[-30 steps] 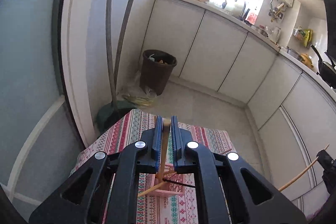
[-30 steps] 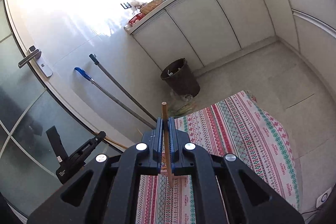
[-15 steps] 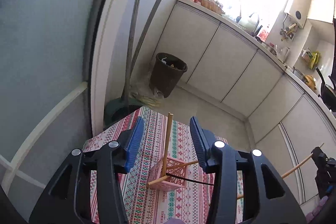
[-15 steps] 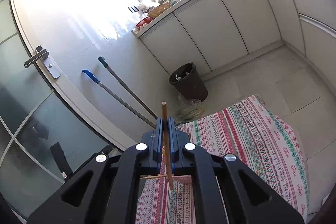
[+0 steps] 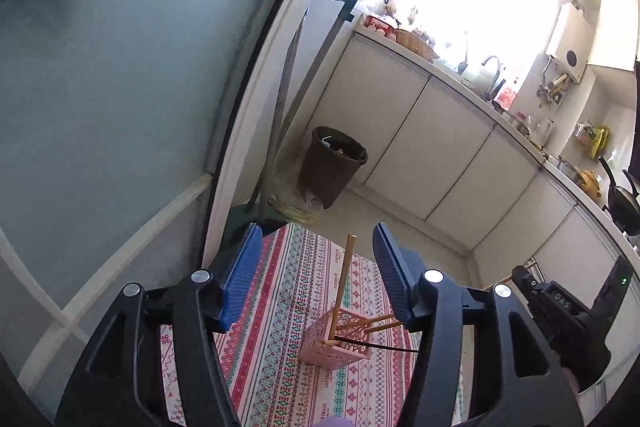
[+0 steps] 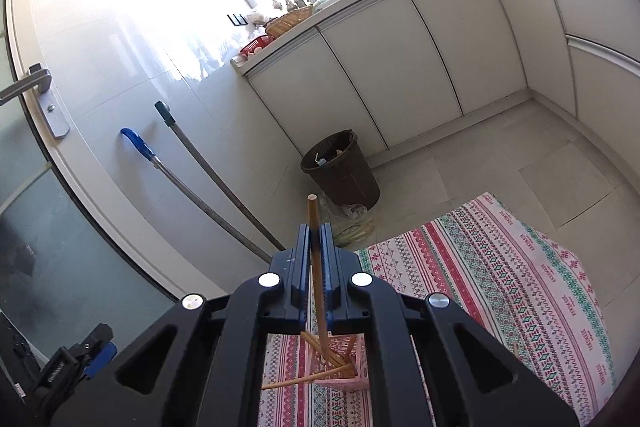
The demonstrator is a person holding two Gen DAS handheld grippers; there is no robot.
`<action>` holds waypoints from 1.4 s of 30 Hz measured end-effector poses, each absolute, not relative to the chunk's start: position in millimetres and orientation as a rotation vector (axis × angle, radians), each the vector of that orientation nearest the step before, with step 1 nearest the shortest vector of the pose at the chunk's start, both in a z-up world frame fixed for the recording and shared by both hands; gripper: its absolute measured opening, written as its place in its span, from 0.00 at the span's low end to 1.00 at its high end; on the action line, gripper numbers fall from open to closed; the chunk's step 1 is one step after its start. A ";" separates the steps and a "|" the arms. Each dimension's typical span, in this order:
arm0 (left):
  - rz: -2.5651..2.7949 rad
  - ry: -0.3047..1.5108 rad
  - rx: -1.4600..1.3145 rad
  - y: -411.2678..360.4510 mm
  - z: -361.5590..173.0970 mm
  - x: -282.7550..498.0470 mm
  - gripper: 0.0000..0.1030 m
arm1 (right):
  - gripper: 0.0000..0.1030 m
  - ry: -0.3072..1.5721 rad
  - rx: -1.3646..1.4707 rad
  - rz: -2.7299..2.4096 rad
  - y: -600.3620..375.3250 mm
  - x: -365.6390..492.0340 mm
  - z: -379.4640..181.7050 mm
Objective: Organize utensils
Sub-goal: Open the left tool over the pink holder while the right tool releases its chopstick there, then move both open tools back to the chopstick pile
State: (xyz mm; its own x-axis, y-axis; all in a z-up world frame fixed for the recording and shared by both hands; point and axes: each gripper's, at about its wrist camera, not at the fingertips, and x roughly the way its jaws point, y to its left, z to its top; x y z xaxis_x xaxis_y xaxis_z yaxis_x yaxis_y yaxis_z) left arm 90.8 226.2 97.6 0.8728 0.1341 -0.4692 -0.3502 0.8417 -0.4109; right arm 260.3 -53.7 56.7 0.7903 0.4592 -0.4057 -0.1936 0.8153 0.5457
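A small pink perforated plastic basket (image 5: 339,341) stands on the worktop (image 5: 280,307), which is covered by a red, green and white patterned cloth. Two wooden chopsticks (image 5: 345,279) stand almost upright in the basket, leaning slightly, while other wooden sticks and a thin black one (image 5: 380,346) lie slanted across its rim. The left gripper (image 5: 316,281) hovers above and in front of the basket; its blue-padded fingers (image 5: 240,279) have just been opening and now stand spread, with nothing pinched between them. The right gripper (image 6: 316,259) is to the right of the basket, its fingers pressed together on a single wooden chopstick (image 6: 313,223) whose lower end reaches down toward the basket (image 6: 352,367).
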 end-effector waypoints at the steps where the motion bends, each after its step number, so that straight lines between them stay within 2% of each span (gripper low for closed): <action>1: 0.265 0.445 -0.513 226.2 96.7 92.0 0.52 | 0.05 0.561 0.498 0.358 -49.0 263.8 50.2; 9: 0.274 0.464 -0.511 230.4 89.9 95.1 0.52 | 0.05 0.603 0.466 0.358 -22.2 276.9 18.4; 14: 0.272 0.475 -0.510 230.5 86.9 97.0 0.54 | 0.18 0.642 0.443 0.391 -10.6 278.4 8.1; 18: 0.256 0.484 -0.509 226.2 85.0 98.9 0.57 | 0.21 0.644 0.388 0.371 -9.6 271.1 10.1; 20: 0.245 0.490 -0.504 221.7 84.4 99.2 0.58 | 0.31 0.637 0.358 0.357 -11.3 263.8 12.8; 21: 0.239 0.493 -0.501 218.4 83.8 99.8 0.58 | 0.31 0.637 0.337 0.349 -11.7 261.0 14.8; 22: 0.231 0.496 -0.499 213.6 83.0 100.0 0.62 | 0.32 0.635 0.319 0.343 -13.6 257.6 16.3; 24: 0.222 0.500 -0.496 204.6 79.7 100.3 0.70 | 0.39 0.624 0.282 0.321 -20.0 247.5 18.8; 26: 0.211 0.514 -0.485 191.9 73.7 101.1 0.72 | 0.59 0.609 0.256 0.289 -30.0 237.1 19.6; 29: 0.171 0.567 -0.430 168.1 61.2 107.8 0.73 | 0.69 0.603 0.219 0.244 -48.5 224.8 16.9; 33: 0.121 0.629 -0.380 137.5 45.2 113.8 0.77 | 0.76 0.644 0.164 0.172 -73.3 215.7 3.6; 38: 0.073 0.707 -0.330 102.9 18.5 121.1 0.87 | 0.90 0.716 0.070 0.069 -104.5 206.9 -17.3; 42: 0.041 0.813 -0.286 78.6 -9.7 137.4 0.92 | 0.93 0.832 0.023 -0.029 -139.5 204.4 -41.4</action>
